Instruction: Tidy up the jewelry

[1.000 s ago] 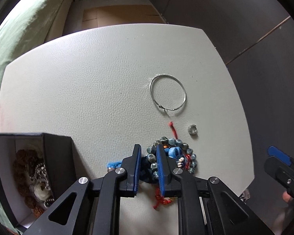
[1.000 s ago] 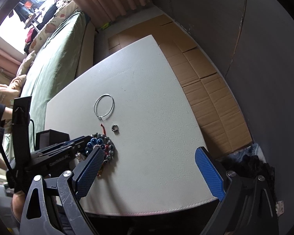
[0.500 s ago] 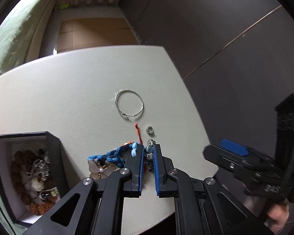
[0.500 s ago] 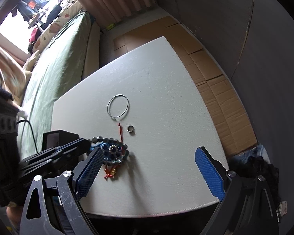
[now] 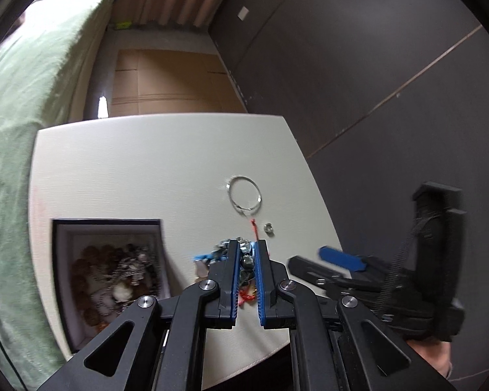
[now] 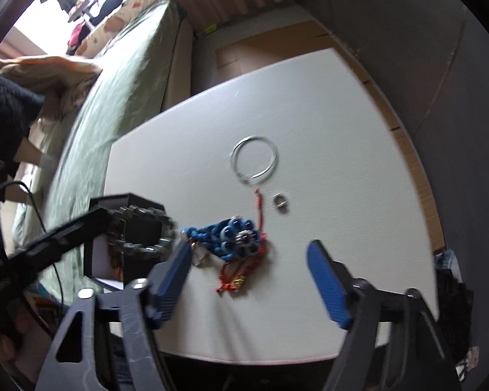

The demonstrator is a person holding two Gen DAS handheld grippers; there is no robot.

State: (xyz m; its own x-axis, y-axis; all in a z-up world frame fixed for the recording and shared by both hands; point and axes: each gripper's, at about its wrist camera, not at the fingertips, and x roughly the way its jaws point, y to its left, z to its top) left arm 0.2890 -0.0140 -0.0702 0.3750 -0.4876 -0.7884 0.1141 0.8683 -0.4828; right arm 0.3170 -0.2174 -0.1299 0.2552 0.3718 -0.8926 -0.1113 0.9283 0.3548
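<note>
Left wrist view: left tongs (image 5: pixel 247 260) closed on a dark beaded bracelet (image 5: pixel 247 264), beads pinched between the blue pads. White bench (image 5: pixel 140 169) below. Black jewelry box (image 5: pixel 109 273) sits near the bench's left edge, open top, brown beads and silver pieces heaped inside. Thin silver hoop (image 5: pixel 245 195) lies toward the right edge; small silver ring (image 5: pixel 269 228) just beyond it, apart from the hoop. Red cord (image 5: pixel 254 228) runs from the tongs' tips toward the hoop. Right tongs (image 5: pixel 342 260) enter from the right, past the bench's right edge.

Right wrist view: right tongs (image 6: pixel 251 267) spread wide, nothing between the pads. Left tongs (image 6: pixel 120 218) reach in from the left, carrying the dark beaded bracelet (image 6: pixel 146 231) in front of the jewelry box (image 6: pixel 127 228), clear of the bench (image 6: pixel 342 130). Blue beaded piece (image 6: pixel 231 236) with red tassel (image 6: pixel 234 280) lies near the front edge, beside the box. Silver hoop (image 6: pixel 253 158) and small ring (image 6: pixel 280 200) lie farther back, mid-bench.
</note>
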